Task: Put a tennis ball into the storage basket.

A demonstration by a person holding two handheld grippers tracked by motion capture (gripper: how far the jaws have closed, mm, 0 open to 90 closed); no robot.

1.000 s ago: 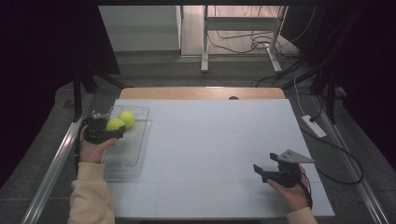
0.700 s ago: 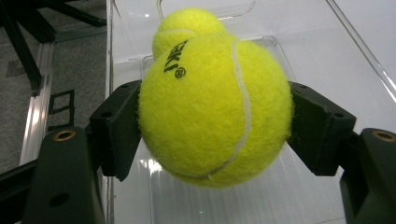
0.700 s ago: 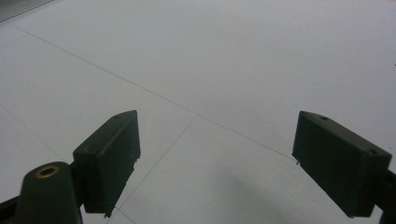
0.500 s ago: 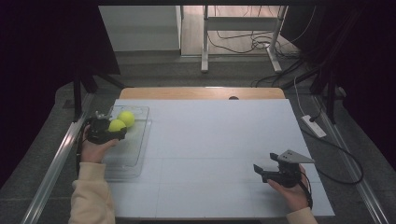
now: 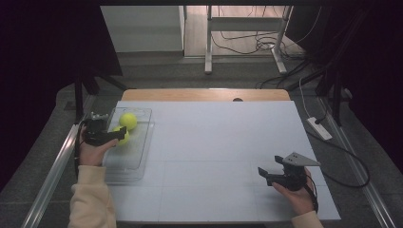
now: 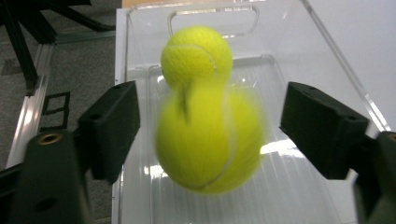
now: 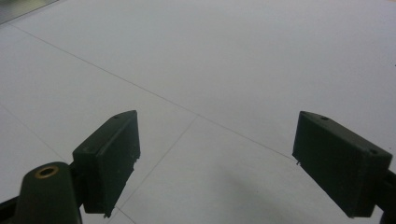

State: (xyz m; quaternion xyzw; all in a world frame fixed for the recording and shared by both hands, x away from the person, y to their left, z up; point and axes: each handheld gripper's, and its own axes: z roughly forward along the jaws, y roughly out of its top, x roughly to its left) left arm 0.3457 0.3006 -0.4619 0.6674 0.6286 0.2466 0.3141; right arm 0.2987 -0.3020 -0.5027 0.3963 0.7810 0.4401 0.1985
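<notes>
Risk noted: left claw (image 6: 205, 135), jaws just opening, lets nearer tennis ball (image 6: 208, 140) go over clear tray (image 6: 327, 60) beside second ball (image 6: 196, 53), so a bounce could carry it out; right claw (image 7: 215, 163) idles open over table (image 7: 233, 56).

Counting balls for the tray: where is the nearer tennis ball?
In the clear tray at table's left, between the open left tongs: nearer tennis ball, against the second ball.

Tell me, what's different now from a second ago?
The left gripper has just been opening its jaws and has let go of the nearer tennis ball, which shows blurred between them, clear of both pads, over the clear tray. The other ball, right gripper and table stayed as they were.
</notes>
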